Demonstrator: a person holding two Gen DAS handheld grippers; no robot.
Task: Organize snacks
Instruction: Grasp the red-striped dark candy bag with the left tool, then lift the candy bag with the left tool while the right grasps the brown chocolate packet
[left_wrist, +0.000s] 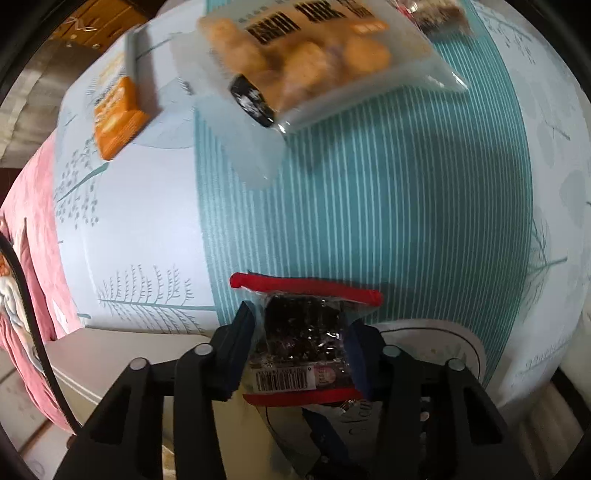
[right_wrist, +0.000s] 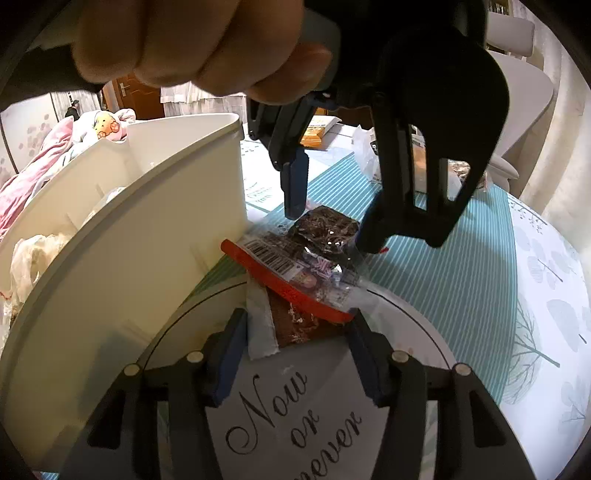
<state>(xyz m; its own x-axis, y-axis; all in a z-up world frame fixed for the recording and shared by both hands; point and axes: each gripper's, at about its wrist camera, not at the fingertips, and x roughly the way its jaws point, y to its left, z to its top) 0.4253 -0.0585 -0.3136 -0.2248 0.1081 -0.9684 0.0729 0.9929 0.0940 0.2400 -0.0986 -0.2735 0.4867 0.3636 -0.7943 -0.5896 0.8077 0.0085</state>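
A clear packet with red ends, a barcode and a dark snack block (left_wrist: 303, 339) lies half on the striped cloth, half over a white plate (left_wrist: 447, 332). My left gripper (left_wrist: 301, 317) points down at it, pads pressed on the wrapper's two sides. The right wrist view shows the same packet (right_wrist: 325, 229) and my left gripper (right_wrist: 330, 230) from above, a hand (right_wrist: 184, 40) holding it. My right gripper (right_wrist: 297, 315) sits low over the plate (right_wrist: 417, 332), shut on a brown packet with a white edge (right_wrist: 291, 325) that is partly tucked under the red-edged one.
A tall white bin (right_wrist: 110, 240) stands just left of the plate. Farther off on the teal striped tablecloth (left_wrist: 388, 192) lie a bag of golden fried snacks (left_wrist: 306, 55), an orange packet (left_wrist: 118, 118) and another dark packet (left_wrist: 439, 14). Pink bedding (left_wrist: 33, 221) lies beyond the table's left edge.
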